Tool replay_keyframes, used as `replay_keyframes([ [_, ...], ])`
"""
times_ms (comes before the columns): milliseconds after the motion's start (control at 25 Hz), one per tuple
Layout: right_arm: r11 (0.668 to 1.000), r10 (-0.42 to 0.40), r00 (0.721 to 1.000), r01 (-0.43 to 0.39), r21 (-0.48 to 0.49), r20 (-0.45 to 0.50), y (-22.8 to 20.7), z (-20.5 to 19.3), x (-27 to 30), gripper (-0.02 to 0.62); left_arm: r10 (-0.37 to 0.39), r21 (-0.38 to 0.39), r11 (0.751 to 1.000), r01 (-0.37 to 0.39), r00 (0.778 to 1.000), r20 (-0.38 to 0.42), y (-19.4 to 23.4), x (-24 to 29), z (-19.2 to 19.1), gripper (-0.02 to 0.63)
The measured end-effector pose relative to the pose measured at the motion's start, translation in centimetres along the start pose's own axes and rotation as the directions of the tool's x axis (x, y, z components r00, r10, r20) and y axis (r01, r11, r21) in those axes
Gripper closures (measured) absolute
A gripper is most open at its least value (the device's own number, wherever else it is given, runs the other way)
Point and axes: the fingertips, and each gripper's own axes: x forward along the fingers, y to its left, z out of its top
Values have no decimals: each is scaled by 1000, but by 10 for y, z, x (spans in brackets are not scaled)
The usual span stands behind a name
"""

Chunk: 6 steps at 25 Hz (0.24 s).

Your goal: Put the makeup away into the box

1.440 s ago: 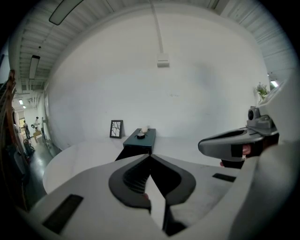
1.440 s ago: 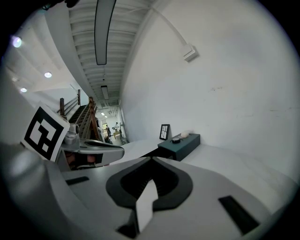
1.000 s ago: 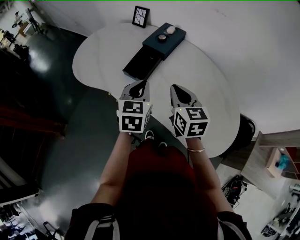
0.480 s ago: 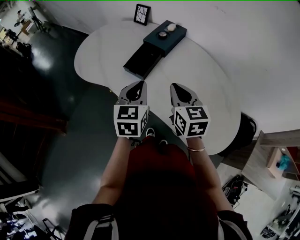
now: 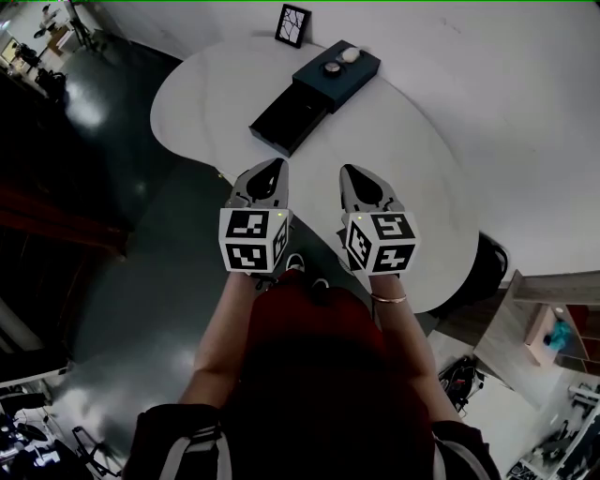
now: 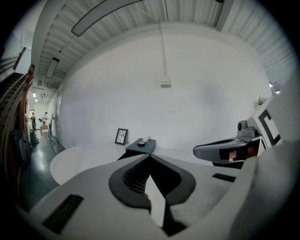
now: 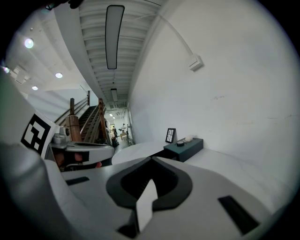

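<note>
Here, at the far left, we see a dark glossy floor (image 5: 112, 244) running beside the white bench (image 5: 403, 150). We hold the left gripper (image 5: 270, 171) by the bench's near edge with its marker cube toward us. Its jaws are clenched tip to tip and grasp nothing. In the left gripper view the two dark pads meet at a point, with the far end of the bench showing beyond them.

Further along, at the far rim of the bench, a small black picture frame (image 5: 292, 25) stands upright against the white wall. Just beside it lies the dark box (image 5: 352, 82), set slantwise on the bench. Its black drawer (image 5: 289, 117) is pulled out toward the left and toward us. We cannot make out the drawer's inside, which is too dark.

The makeup sits on top of the box, not in the drawer. The dark round makeup piece (image 5: 330, 67) is nearer us, and the pale makeup piece (image 5: 349, 55) is just beyond it, close beside it.

To the right we hold the right gripper (image 5: 350, 174) over the bench, level with the left one and a little apart from it. Its jaws are likewise pressed together and empty. Both grippers are well apart from the box. A thin bracelet (image 5: 389, 300) circles our right wrist behind the cube.
</note>
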Motion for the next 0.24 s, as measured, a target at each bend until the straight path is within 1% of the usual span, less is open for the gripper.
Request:
replay_keyframes([
  [240,1000,9,1000,-9,4,2,1,-2,0,581,7,-11,1000,-7,1000,-2,3,-2,-2,583],
])
